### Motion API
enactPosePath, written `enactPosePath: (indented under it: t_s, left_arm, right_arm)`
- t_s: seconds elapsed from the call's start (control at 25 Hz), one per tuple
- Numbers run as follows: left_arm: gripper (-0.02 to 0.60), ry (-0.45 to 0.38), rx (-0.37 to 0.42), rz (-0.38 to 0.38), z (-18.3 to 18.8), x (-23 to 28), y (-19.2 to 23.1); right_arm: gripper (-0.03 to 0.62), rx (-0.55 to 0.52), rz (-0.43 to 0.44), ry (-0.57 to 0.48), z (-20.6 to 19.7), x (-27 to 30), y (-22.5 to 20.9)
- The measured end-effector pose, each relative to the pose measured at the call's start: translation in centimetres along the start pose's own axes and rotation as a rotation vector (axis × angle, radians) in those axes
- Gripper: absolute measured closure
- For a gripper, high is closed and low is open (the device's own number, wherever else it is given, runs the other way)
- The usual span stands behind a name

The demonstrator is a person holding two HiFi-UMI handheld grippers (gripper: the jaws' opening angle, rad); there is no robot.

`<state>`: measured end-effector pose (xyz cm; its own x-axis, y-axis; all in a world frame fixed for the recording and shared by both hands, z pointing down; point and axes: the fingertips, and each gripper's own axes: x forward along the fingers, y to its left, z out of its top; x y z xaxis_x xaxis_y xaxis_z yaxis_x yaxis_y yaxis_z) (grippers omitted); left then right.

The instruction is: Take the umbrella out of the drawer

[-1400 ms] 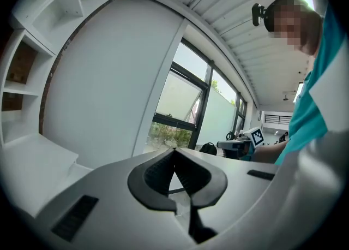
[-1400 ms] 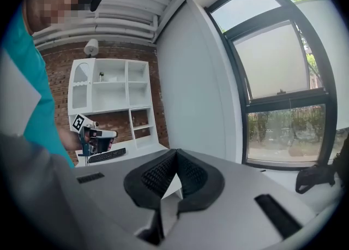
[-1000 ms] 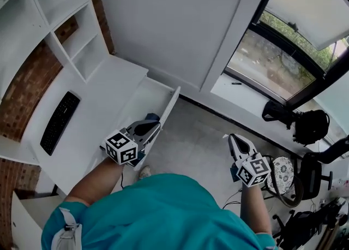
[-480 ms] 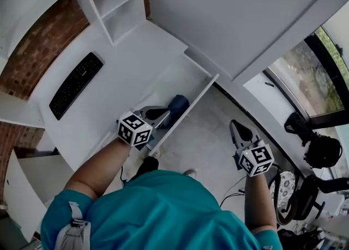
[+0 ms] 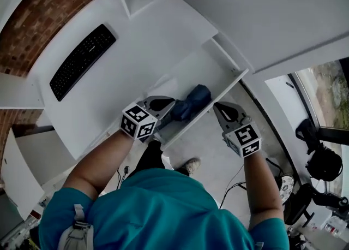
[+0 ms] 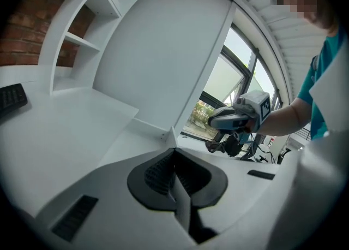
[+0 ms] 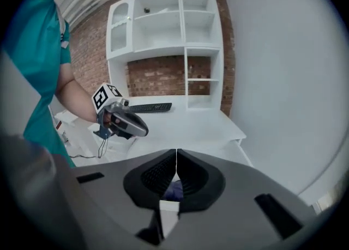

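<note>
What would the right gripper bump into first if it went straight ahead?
Probably the blue umbrella lying in the drawer, though the right gripper could clip the drawer's front wall first.

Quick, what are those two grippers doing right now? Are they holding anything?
Left gripper: closed, holding nothing.
Right gripper: closed, holding nothing; the umbrella lies in the drawer.

Dark blue umbrella (image 5: 192, 100), white drawer (image 5: 203, 71) and desk (image 5: 136, 47) — black keyboard (image 5: 83, 61), red-brown brick wall (image 5: 52, 0), teal shirt (image 5: 163, 210).
</note>
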<state>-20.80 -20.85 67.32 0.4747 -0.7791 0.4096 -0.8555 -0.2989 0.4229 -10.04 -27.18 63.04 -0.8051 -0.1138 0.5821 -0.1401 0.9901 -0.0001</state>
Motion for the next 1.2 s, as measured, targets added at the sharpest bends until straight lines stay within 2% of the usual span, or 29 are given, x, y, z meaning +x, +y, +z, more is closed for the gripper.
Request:
enactPosePath:
  t_s: [0.2,0.44,0.8,1.0,1.2]
  left_arm:
    - [0.574,-0.03,-0.036,0.015,-0.6,-1.8,1.8]
    - [0.572,-0.081,-0.065,0.016,0.2,-3.5,3.1]
    - [0.574,-0.113,-0.08,0.01,0.2,-4.9,3.5]
    - [0.574,-0.126,-0.1,0.007,0.1,-5.1,3.5]
    - [0.574,-0.136,-0.116,0.0,-0.1,-5.6,3.6]
  right_arm:
    - [0.563,-0.206,0.161,0.158,-2.0,7.0,2.6]
    - [0.497,-0.454,0.314,0.337,-5.4,12.4,4.8]
    - [0.423,-0.761,0.467,0.584,-11.4,14.9,5.4]
    - [0.351,-0.917,0.561,0.738,-14.9,15.8,4.7]
    - [0.319,-1.144,0.638,0.89,-18.4,16.8,3.6]
